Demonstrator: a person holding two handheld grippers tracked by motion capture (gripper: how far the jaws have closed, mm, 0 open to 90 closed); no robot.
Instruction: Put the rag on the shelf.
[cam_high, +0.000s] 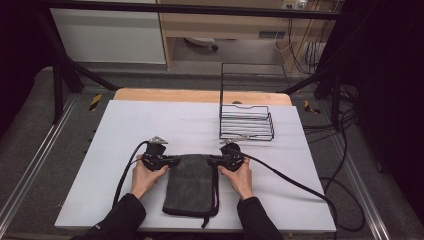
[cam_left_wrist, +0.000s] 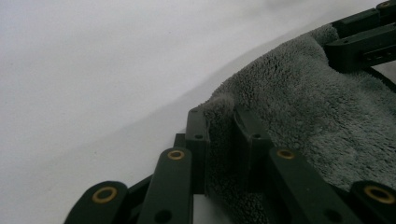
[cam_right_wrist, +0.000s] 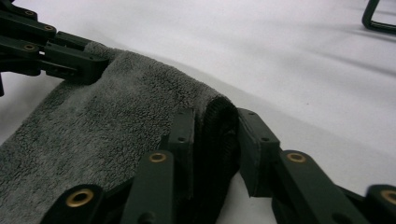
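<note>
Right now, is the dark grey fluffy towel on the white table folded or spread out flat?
Folded. The dark grey fluffy towel forms a narrow, thick rectangle, and the right gripper view shows a rounded doubled edge at its corner.

The person's 2 forearms, in dark sleeves, come in from the near edge of the high view, angled slightly toward each other. The left hand (cam_high: 145, 177) wraps the left gripper (cam_high: 176, 161), which points level toward the right. The right hand (cam_high: 239, 176) holds the right gripper (cam_high: 210, 160), which points level toward the left. The 2 grippers face each other, a short way apart. Each gripper's 2 jaws stand pinched together, and a cable trails back from each.
</note>
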